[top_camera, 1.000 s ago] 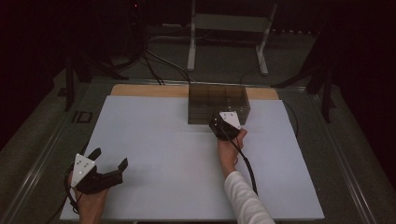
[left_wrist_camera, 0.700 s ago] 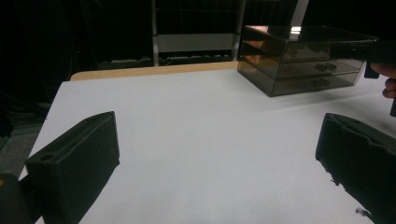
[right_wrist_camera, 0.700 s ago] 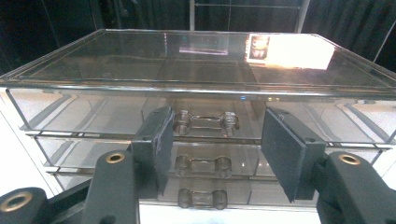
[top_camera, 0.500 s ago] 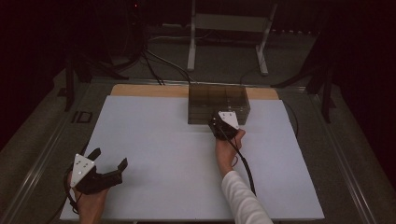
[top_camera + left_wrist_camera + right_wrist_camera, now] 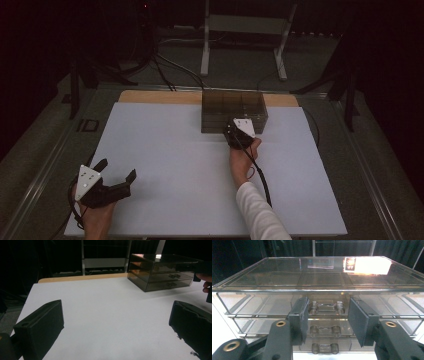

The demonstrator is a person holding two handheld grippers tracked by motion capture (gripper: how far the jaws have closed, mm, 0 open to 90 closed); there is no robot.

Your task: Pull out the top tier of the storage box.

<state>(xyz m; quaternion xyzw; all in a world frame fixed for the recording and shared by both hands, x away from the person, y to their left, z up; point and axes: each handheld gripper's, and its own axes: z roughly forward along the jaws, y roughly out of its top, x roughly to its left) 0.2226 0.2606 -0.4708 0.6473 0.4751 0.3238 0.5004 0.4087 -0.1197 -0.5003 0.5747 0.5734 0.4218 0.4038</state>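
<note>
A smoky clear drawer box [image 5: 232, 102] stands at the back middle of the white table [image 5: 175, 150]. It has three stacked drawers. My right gripper [image 5: 232, 132] is pressed up to its front. In the right gripper view its jaws stand open [image 5: 327, 312], one on each side of the top drawer's handle [image 5: 326, 308], with small gaps to it. Below it are the middle handle [image 5: 325, 330] and the bottom handle [image 5: 324, 348]. My left gripper [image 5: 117, 169] rests open near the front left corner, holding nothing [image 5: 115, 320]. From there the drawer box [image 5: 160, 275] sits far right.
A wooden strip [image 5: 160, 96] runs along the table's back edge. Behind it stands a metal stand [image 5: 245, 30] with cables on the dark floor. The right gripper's cable [image 5: 260, 175] trails along the forearm. A glare patch [image 5: 367, 265] lies on the box's top.
The right gripper has edged slightly left along the box front. The left gripper has stayed where it was, still open.
</note>
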